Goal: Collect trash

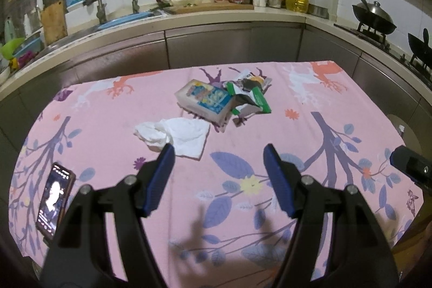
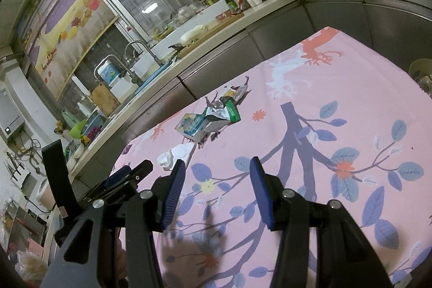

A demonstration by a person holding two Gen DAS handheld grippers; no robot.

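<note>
Trash lies on the pink flowered tablecloth [image 1: 310,126]: a crumpled white tissue [image 1: 179,135], a blue-and-yellow tissue pack [image 1: 206,100] and torn green-and-white wrappers [image 1: 251,96]. My left gripper [image 1: 218,153] is open and empty, its left fingertip just short of the tissue's near edge. In the right wrist view the tissue [image 2: 175,154], the pack [image 2: 193,126] and the wrappers [image 2: 225,109] lie ahead and to the left. My right gripper [image 2: 216,166] is open and empty above the cloth. The left gripper [image 2: 127,174] shows at its left.
A phone [image 1: 55,197] with a lit screen lies at the table's near left corner. A kitchen counter [image 1: 216,18] with a sink, bottles and a cutting board runs behind the table. Woks [image 1: 374,15] stand on a stove at the right. A round bin [image 1: 405,131] shows at the table's right edge.
</note>
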